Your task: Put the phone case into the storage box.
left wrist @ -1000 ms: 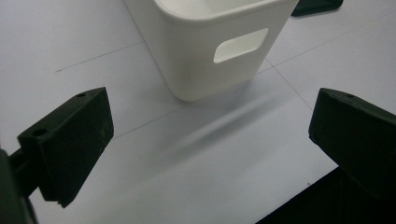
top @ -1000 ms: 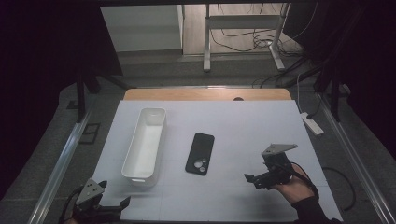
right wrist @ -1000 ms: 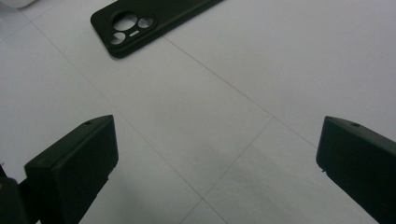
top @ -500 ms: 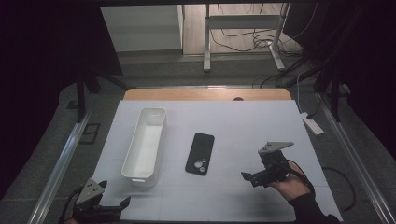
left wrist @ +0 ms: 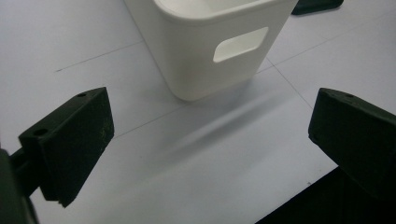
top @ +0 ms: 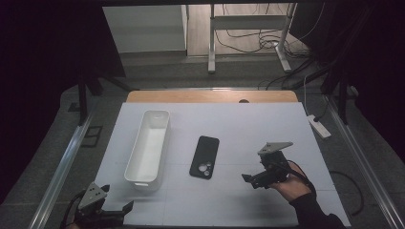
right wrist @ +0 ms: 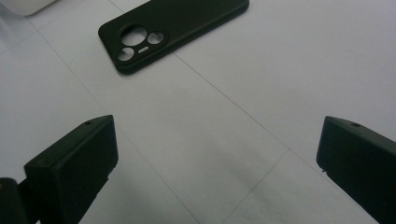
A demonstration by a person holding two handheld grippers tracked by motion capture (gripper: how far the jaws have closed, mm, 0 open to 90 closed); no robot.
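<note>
A black phone [top: 204, 156] lies face down, camera holes toward me, mid-table; the right gripper view has it ahead, up and left [right wrist: 173, 28]. To its left stands a long white bin [top: 148, 145], and its near end with a handle slot faces the left gripper view [left wrist: 210, 42]. My right gripper [top: 249, 181] hovers right of the phone, pointing left at it, open and holding nothing [right wrist: 215, 172]. My left gripper [top: 125, 212] sits at the table's front left edge, just short of the bin, also open with nothing between its jaws [left wrist: 210, 149].
The white table cover [top: 248, 129] has faint grid lines. A wooden strip [top: 210, 97] runs along its far edge and metal rails [top: 62, 167] flank both sides. A white power strip [top: 319, 126] lies off the right edge.
My right gripper has moved a little to the left, toward the phone. The left gripper, the phone and the bin have stayed put.
</note>
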